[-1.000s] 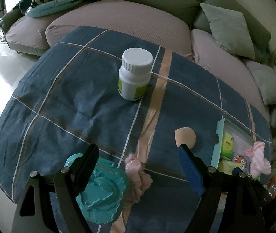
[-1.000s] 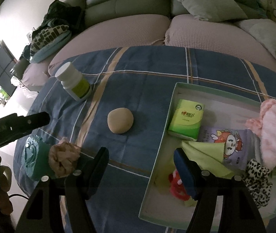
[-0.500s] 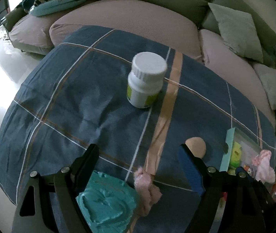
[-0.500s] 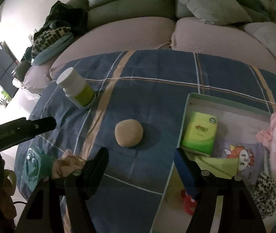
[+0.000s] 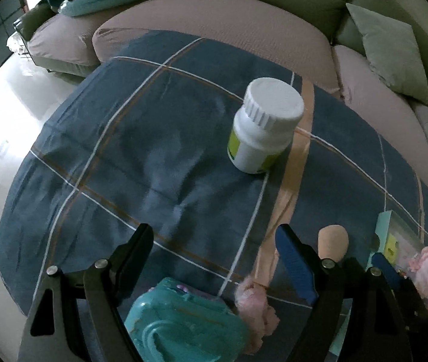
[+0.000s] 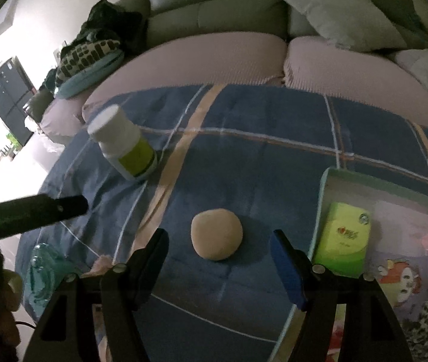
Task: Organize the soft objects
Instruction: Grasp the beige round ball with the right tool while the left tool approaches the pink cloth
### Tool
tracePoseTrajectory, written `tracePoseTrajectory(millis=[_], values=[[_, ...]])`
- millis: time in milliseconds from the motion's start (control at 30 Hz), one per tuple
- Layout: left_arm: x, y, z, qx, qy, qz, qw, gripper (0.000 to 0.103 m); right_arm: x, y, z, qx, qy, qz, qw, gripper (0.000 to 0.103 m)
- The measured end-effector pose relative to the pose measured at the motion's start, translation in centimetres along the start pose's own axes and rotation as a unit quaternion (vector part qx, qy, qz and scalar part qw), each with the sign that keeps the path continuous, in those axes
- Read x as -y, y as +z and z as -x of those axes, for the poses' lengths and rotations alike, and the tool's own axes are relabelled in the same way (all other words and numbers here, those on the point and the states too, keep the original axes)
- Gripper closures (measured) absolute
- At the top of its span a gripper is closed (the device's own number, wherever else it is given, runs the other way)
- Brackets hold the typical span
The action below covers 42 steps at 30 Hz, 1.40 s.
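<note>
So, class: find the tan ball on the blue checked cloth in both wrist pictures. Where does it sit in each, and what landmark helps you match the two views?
Left wrist view: the tan ball is low on the right, partly hidden behind the blue finger.
Right wrist view: the ball is low in the centre, framed by the open fingers.
Shared landmark: the white bottle with a green label, standing beside the tan stripe.

Home living room, probably, grey sofa, cushions, plaid-covered table
</note>
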State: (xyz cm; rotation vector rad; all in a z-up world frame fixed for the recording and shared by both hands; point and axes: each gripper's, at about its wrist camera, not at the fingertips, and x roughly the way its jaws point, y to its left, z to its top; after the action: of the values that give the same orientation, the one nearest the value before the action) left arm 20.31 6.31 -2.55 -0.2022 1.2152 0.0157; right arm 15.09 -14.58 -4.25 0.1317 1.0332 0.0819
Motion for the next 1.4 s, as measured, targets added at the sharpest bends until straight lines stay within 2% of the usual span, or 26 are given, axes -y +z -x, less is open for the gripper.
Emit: tracePoseTrajectory(millis=[200, 367, 667, 800, 933, 1133, 1400], values=[[-0.2, -0.2, -0.6, -0.008, 0.002, 0.003, 1.0, 0.02, 0.1, -0.2, -1.8, -0.016, -0.013, -0.004, 1.0, 0.03], [-0.5, -0.3, -0.9, -0.013, -0.002, 0.006, 0.9999, 0.02, 0.0, -0.4, -3.3, -0.03, -0.007, -0.01, 0.999, 0.03], [-1.3, -0.4, -1.2, -0.02, -0.002, 0.016, 0.9997, 0.02, -1.5, -1.0, -4.8, -0.034, -0.035, 0.026, 0.998, 0.031], [-1.1, -0.5, -1.4, -0.022, -0.004, 0.012, 0.9997, 0.02, -1.7, -1.3, -5.1, -0.031, -0.052, 0.038, 0.997, 0.04], [-0.9, -0.5, -1.5, -0.023, -0.005, 0.01, 0.9997, 0.02, -1.6, -1.3, -5.0, -0.025, -0.055, 0.037, 0.998, 0.053], [-0.9, -0.6, -1.5, -0.024, -0.004, 0.01, 0.9997, 0.02, -1.8, -1.2, -4.6, -0.026, -0.054, 0.048, 0.997, 0.054], [-0.8, -0.8, 0.0, -0.005, -0.02, 0.008, 0.9997, 0.02, -1.9, -0.6, 0.1, 0.003, -0.069, 0.051, 0.996, 0.054]])
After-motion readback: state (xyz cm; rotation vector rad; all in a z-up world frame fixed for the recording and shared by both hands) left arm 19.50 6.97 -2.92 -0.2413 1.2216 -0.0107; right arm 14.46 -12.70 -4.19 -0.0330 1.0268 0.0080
